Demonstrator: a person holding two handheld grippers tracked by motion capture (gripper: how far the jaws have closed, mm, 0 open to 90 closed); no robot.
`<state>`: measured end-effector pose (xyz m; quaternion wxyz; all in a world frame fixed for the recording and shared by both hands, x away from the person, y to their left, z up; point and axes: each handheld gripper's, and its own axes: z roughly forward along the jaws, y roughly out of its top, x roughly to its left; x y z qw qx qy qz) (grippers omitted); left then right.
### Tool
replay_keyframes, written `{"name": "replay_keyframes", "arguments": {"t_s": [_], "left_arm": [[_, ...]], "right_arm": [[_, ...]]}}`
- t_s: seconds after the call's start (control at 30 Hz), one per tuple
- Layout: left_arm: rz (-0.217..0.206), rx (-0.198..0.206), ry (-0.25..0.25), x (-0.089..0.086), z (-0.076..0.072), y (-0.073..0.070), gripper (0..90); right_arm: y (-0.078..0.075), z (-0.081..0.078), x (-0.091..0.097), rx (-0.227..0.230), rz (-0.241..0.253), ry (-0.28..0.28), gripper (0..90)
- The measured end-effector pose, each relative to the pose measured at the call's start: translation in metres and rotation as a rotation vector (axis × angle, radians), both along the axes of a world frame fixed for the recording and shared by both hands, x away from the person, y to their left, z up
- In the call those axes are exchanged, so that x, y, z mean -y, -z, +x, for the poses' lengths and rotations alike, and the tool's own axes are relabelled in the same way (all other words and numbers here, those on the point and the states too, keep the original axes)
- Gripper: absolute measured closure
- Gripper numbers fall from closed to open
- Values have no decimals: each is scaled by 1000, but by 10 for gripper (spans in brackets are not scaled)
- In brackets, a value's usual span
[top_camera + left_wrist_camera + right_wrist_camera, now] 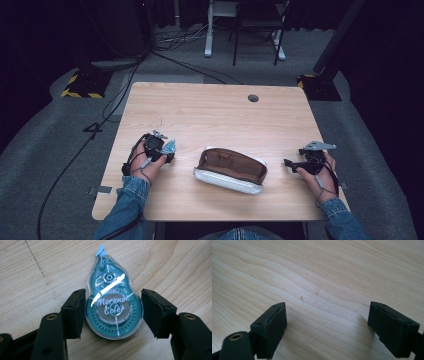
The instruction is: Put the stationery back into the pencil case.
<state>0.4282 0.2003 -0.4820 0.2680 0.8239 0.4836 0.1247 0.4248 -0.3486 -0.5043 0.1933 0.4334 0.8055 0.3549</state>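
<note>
The left gripper (113,312) has its jaws clenched on a teal correction tape dispenser (113,306), which lies flat on the desk (210,112) at the near left; both pads press its round body and its nozzle points away. The right gripper (327,326), at the near right, has its jaws released over bare wood. Between them lies an unzipped pencil pouch (231,170) with a brown lining; its contents are hard to make out.
</note>
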Motion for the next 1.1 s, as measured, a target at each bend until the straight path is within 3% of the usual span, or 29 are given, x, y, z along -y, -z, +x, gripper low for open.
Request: {"name": "replay_keyframes", "arguments": {"t_s": [0.33,0.87,1.1], "left_arm": [[-30,28,17,-2,-6,-20,389],[-110,110,49,-3,-21,-58,389],[-122,138,74,1,-28,-71,389]], "right_arm": [[0,0,0,0,-1,0,160],[0,0,0,0,-1,0,161],[0,0,0,0,0,0,161]]}}
